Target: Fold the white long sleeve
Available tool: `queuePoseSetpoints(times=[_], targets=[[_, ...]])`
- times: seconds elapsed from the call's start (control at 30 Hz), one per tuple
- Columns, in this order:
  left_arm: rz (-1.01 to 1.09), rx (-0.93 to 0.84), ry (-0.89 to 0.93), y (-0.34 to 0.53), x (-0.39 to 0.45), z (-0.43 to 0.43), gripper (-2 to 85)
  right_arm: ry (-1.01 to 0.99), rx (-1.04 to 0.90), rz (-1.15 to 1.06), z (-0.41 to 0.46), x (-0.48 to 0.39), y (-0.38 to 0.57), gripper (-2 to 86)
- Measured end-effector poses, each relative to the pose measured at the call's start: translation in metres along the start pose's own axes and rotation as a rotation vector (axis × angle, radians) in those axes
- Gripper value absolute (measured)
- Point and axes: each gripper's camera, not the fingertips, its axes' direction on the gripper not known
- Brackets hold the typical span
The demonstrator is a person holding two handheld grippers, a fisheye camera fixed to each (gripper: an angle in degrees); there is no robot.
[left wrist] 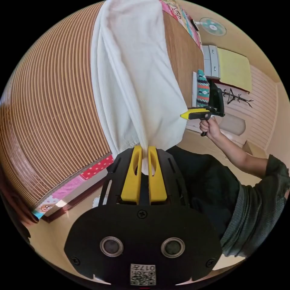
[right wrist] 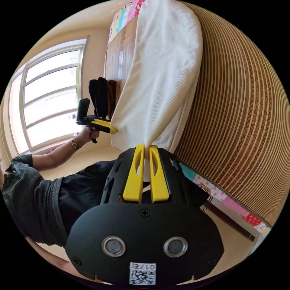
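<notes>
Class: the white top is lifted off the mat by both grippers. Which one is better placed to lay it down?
Neither clearly: left gripper and right gripper each clamp an edge of the white long sleeve above the woven mat. Probably both together.

Mirrored digits "017" plus a character on each gripper's (left wrist: 144,152) white QR sticker (left wrist: 143,274) (rest unreadable, no other txt).

Both grippers clamped tight: left gripper (left wrist: 144,148) and right gripper (right wrist: 146,146) each pinch white cloth (left wrist: 136,75) between the jaws.
</notes>
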Motion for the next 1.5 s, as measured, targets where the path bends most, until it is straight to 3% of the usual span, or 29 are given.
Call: queuePoseSetpoints(times=[0.13,0.33,0.47,0.7,0.77,0.87,1.03,1.1,1.2,1.33,1.5], targets=[[0.043,0.124,0.035,0.033,0.005,-0.03,3.9,0.02,0.04,0.044,0.012,0.006,0.002,3.6],[-0.263,0.186,-0.052,0.053,-0.034,-0.005,7.6,0.044,0.093,0.233,0.027,0.062,0.005,8.0],[-0.26,0.295,-0.003,0.043,-0.035,-0.013,11.1,0.034,0.162,0.27,0.013,0.082,-0.004,11.8],[-0.145,0.143,-0.19,0.01,-0.013,0.007,7.6,-0.04,-0.013,0.219,0.034,0.112,-0.041,6.3],[-0.074,0.107,-0.065,0.019,0.001,0.012,4.2,-0.029,-0.008,0.183,0.024,0.101,-0.034,5.1],[0.035,0.171,-0.032,0.052,0.032,0.009,3.9,0.007,-0.01,0.14,0.014,0.082,-0.005,4.0],[-0.117,-0.035,0.005,0.087,0.027,0.066,4.5,0.032,-0.248,0.185,0.053,0.104,0.038,4.8],[-0.199,-0.084,-0.006,0.093,0.021,0.076,5.2,0.047,-0.179,0.201,0.038,0.112,0.043,6.2],[-0.211,0.118,-0.036,0.093,0.023,0.044,6.0,-0.062,0.055,0.235,-0.01,0.136,0.041,9.6],[-0.191,0.35,0.088,0.059,0.013,-0.006,10.5,-0.173,0.278,0.262,-0.059,0.181,0.014,12.5],[-0.171,0.415,0.188,0.0,-0.002,-0.035,15.7,-0.287,0.308,0.218,-0.075,0.219,-0.039,14.7]])
